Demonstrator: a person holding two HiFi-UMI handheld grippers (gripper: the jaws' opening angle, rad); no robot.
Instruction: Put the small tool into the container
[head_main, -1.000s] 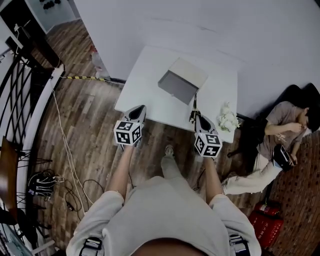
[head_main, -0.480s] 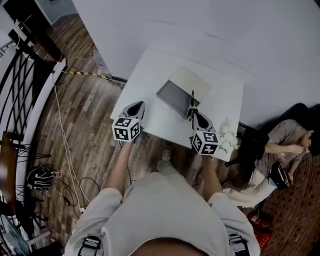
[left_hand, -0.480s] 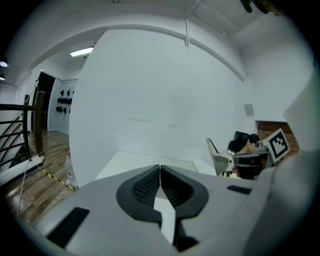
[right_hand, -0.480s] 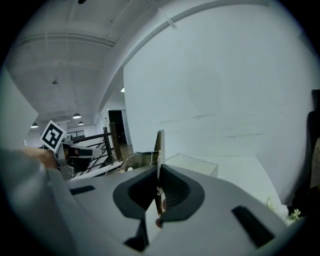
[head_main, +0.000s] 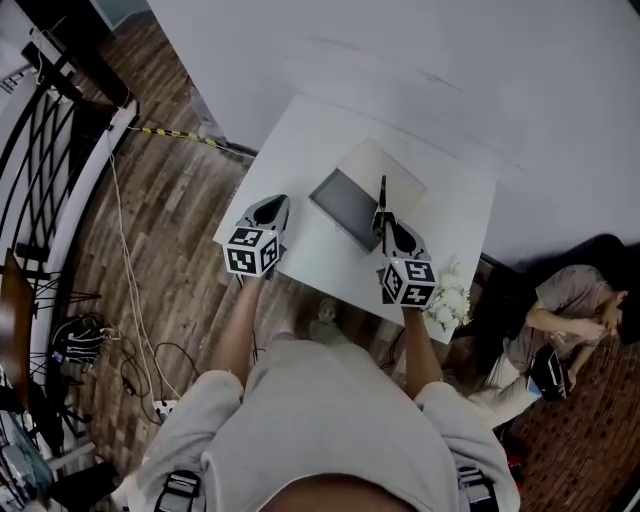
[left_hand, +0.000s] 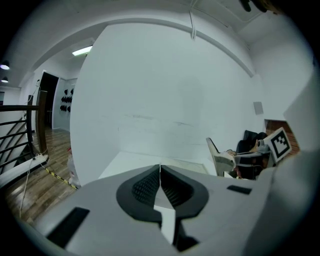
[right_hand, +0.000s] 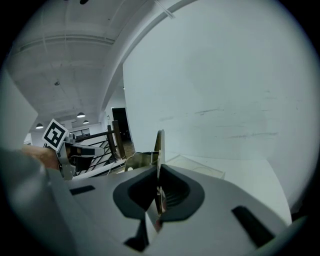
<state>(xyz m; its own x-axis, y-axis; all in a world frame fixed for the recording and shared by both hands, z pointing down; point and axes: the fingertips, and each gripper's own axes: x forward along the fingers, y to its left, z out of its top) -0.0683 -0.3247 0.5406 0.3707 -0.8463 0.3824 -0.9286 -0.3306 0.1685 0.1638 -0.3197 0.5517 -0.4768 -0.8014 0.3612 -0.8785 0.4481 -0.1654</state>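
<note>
Metal, flat and narrow, the slim implement (right_hand: 159, 142) stands edge-on, clenched between the pads of the right tool (head_main: 383, 222). Its free length sticks out forward past the jaw tips. In the head view that free end appears to reach over the right side of the open container (head_main: 345, 200), about where the folded-back lid meets the dark tray. The container lies on the white tabletop (head_main: 300, 140). The left tool (head_main: 271, 208) hovers just left of the container, its jaws pressed together on nothing.

The implement looks light and stiff, not fragile. Its smooth faces look likely to slide or pivot in the pads, since only the lower end is held and the rest hangs free. A grip across the flat faces near the base, as here, seems the right hold: it leaves the length clear to enter the container first. The container looks shallow and light, so a knock on its wall could shift it. Letting go low over the dark floor would be the gentler way.

White flowers (head_main: 452, 295) lie to the right of the container, and a person (head_main: 560, 335) sits on the floor farther right.
</note>
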